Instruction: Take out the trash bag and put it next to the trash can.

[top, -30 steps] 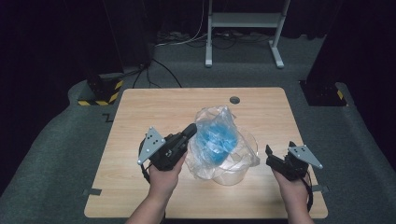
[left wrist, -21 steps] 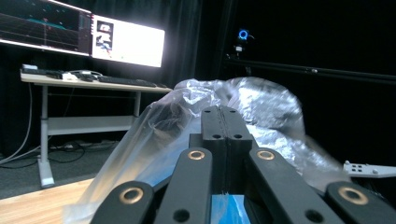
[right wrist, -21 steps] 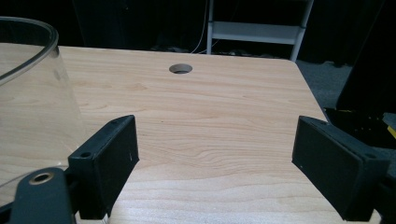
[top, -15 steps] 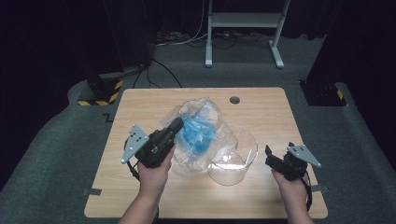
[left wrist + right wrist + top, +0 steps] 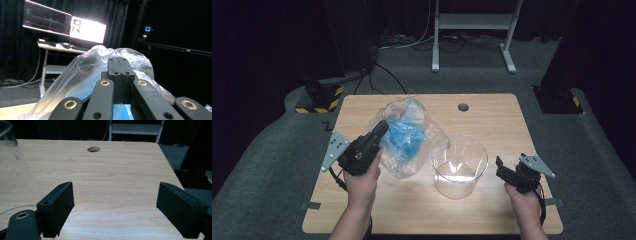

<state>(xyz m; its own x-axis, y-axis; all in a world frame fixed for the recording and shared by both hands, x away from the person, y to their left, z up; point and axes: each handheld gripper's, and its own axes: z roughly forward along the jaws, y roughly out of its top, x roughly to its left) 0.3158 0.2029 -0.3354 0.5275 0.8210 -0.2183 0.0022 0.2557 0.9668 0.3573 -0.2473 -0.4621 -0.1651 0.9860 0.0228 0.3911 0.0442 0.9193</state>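
Observation:
A clear plastic bag (image 5: pixel 409 137) with something blue inside hangs above the left half of the table (image 5: pixel 492 117). My left gripper (image 5: pixel 382 129) is shut on the bag's film, and in the left gripper view the crumpled bag (image 5: pixel 82 72) bulges around the gripper (image 5: pixel 119 61) with its closed jaws. A clear plastic container (image 5: pixel 459 165) stands upright and apart from the bag, right of it; its wall (image 5: pixel 11 167) shows at the left of the right gripper view. My right gripper (image 5: pixel 502 169) rests low at the table's right front, open (image 5: pixel 115 205), nothing between its jaws.
A round cable hole (image 5: pixel 463 107) lies in the far middle of the table. A white metal stand (image 5: pixel 472 30) and cables are on the floor beyond. A black and yellow striped block (image 5: pixel 319 100) sits off the far left corner.
My left gripper has lifted the bag out of the clear container and carried it left and away. The container stands bare. The right gripper has stayed put.

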